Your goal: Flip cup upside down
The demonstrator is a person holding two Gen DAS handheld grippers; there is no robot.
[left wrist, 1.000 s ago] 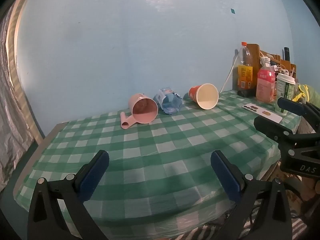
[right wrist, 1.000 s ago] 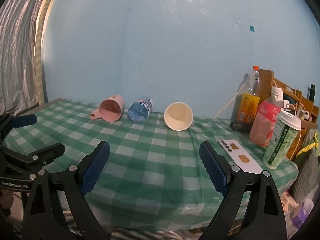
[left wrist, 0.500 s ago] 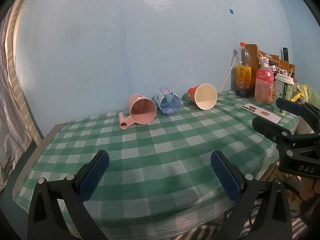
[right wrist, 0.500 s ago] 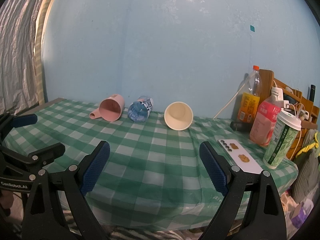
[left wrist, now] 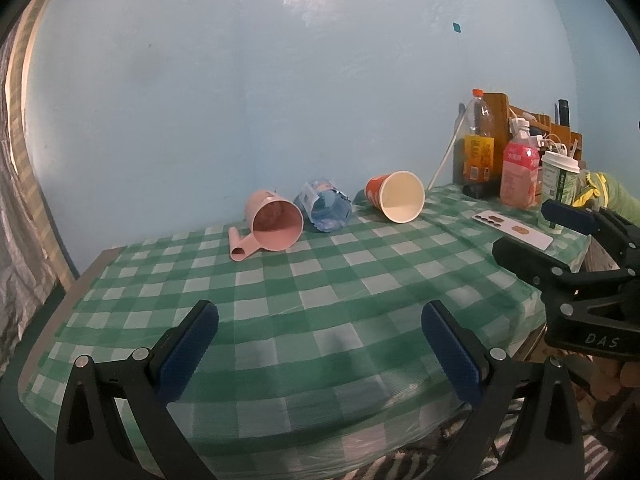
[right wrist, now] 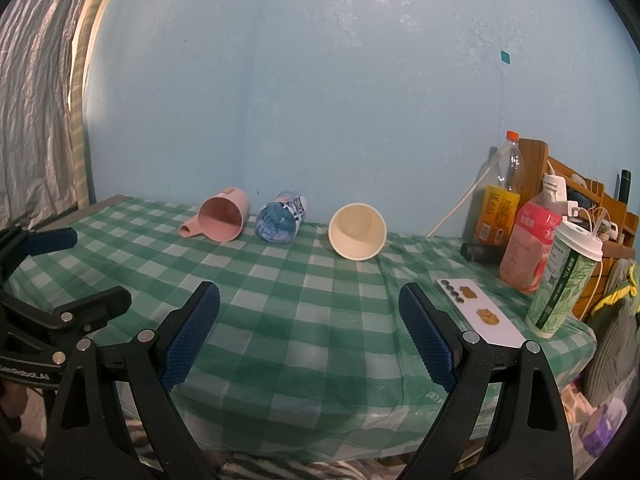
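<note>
Right wrist view: paper cup (right wrist: 357, 231) lies sideways by the far wall; it looks light and crushable, so pinch its sidewall softly; both grippers (right wrist: 310, 330) (left wrist: 320, 350) gape, grasping nothing

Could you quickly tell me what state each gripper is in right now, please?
Left gripper: open, holding nothing, above the green checked tablecloth.
Right gripper: open, holding nothing.
</note>
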